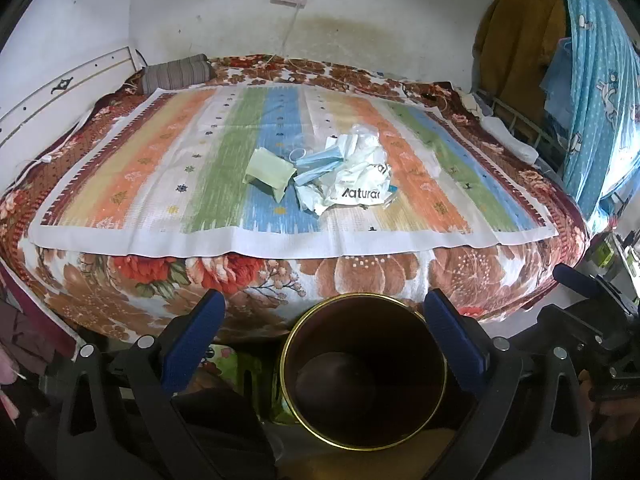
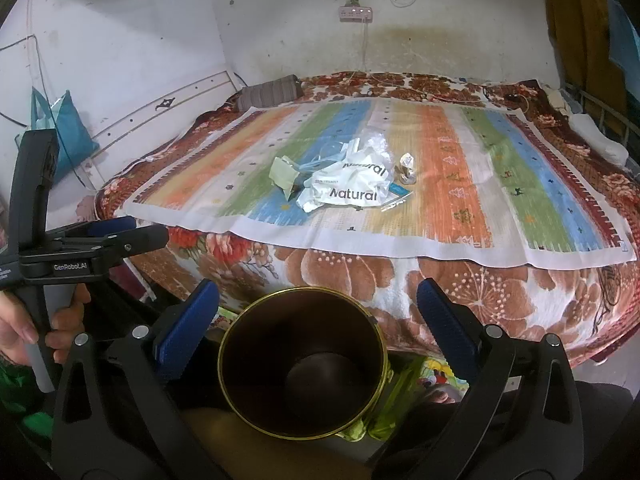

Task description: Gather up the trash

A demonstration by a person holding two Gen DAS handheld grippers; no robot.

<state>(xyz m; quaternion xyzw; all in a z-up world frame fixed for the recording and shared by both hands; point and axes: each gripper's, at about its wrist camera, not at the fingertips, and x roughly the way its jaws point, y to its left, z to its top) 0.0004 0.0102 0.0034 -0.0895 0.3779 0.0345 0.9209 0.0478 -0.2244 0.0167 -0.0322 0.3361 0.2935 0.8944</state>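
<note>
While both grippers hang back over the bin (image 1: pixel 362 376), the only readable writing on the trash is "Natural", printed twice in dark letters on the crumpled white wrapper (image 2: pixel 352 186). "GenRobot.AI" is also stamped in white on the left gripper's body, seen from the right wrist camera.

The trash pile sits on the striped mat (image 1: pixel 216 184), well beyond the bin: just left of the wrapper lies a pale green paper (image 1: pixel 270 172), a blue face mask (image 1: pixel 320 162) is tucked against the wrapper's left edge, and a small shiny foil wad (image 2: pixel 406 168) sits just right of it.

The left gripper (image 1: pixel 320 334) has its blue-padded jaws spread wide and empty, with the bin's gold rim between them. The right gripper (image 2: pixel 318 320) looks the same: spread, nothing pinched.

The mat covers a bed with a brown flowered blanket (image 2: pixel 360 276). Behind the bed a stained white wall carries a power strip (image 2: pixel 356 14) with a cord hanging down to the blanket.
</note>
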